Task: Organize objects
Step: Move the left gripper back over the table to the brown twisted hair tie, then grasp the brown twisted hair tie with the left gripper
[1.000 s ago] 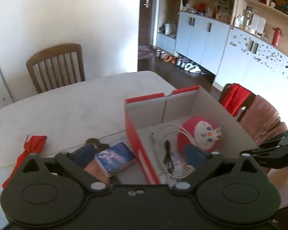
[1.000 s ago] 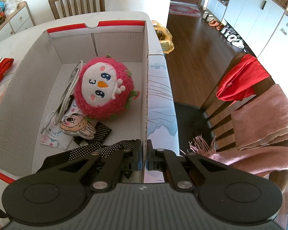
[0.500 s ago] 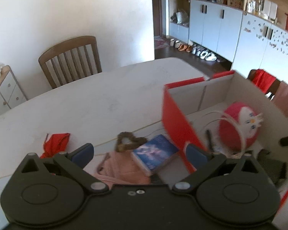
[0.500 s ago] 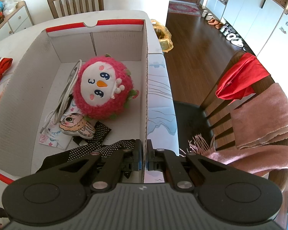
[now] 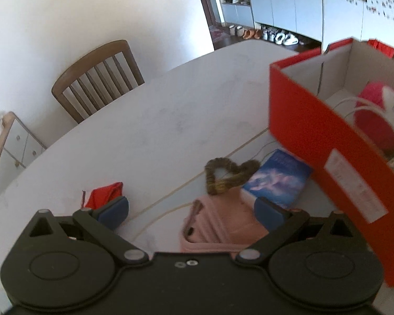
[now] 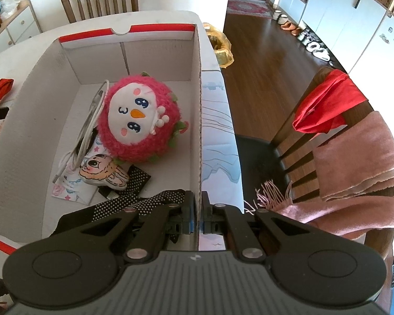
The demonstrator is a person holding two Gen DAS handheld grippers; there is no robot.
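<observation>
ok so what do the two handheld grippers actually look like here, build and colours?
Both look alike: matte black plastic. The left gripper has two round disc housings, angled link arms with silver pivot pins, and blue pads on its fingertips. The right gripper shows the same discs and pins, a ribbed top plate with a small pale logo, and blue on its pads. No cables, hands or sleeves visible.
</observation>
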